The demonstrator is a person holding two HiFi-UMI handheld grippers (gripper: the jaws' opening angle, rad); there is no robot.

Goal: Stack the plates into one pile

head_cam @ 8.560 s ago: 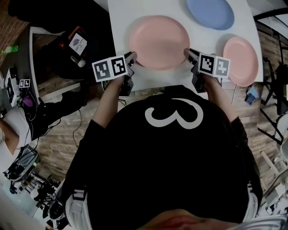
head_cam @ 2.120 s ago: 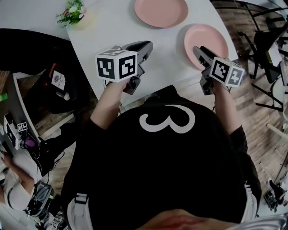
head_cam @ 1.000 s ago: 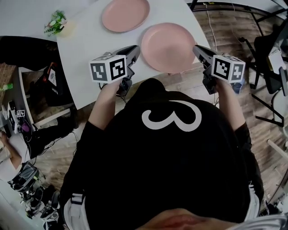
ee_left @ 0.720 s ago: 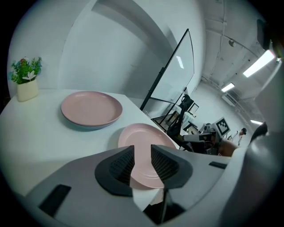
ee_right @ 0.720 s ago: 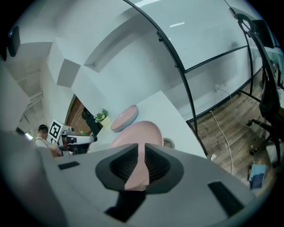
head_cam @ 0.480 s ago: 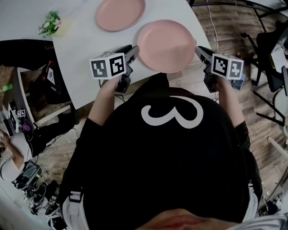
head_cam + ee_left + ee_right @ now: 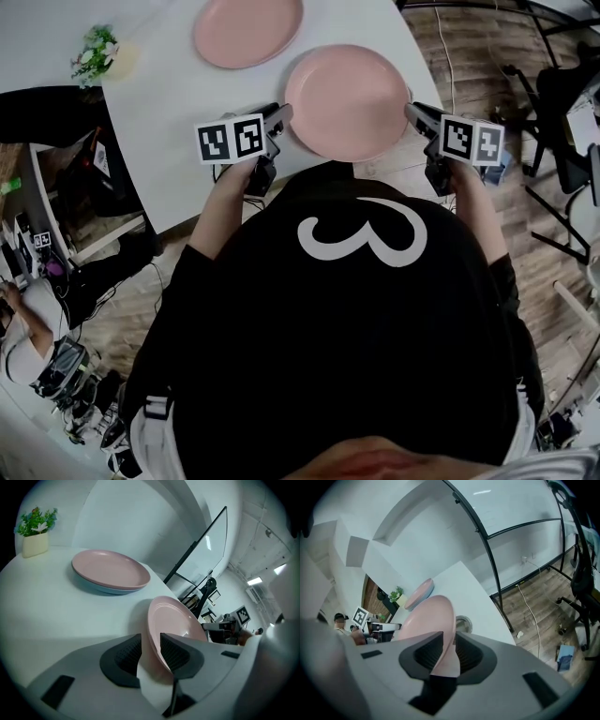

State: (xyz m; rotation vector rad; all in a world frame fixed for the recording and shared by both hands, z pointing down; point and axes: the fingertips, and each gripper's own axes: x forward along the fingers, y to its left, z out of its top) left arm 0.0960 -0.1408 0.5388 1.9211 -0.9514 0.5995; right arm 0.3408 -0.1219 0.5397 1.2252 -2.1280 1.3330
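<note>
Between the released jaws of left gripper (image 7: 150,639) and right gripper (image 7: 447,637), both just opened: opposite rims of round pink plate (image 7: 347,101). Sits at near edge of white table (image 7: 178,122), near pile (image 7: 248,31) of pink plate over blue.

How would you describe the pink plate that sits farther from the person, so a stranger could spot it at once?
Start at the white table and look to its far side, near the small potted plant at the corner. The pink plate there lies on top of a blue plate. The other pink plate is on its own at the near edge, close to the person.
</note>
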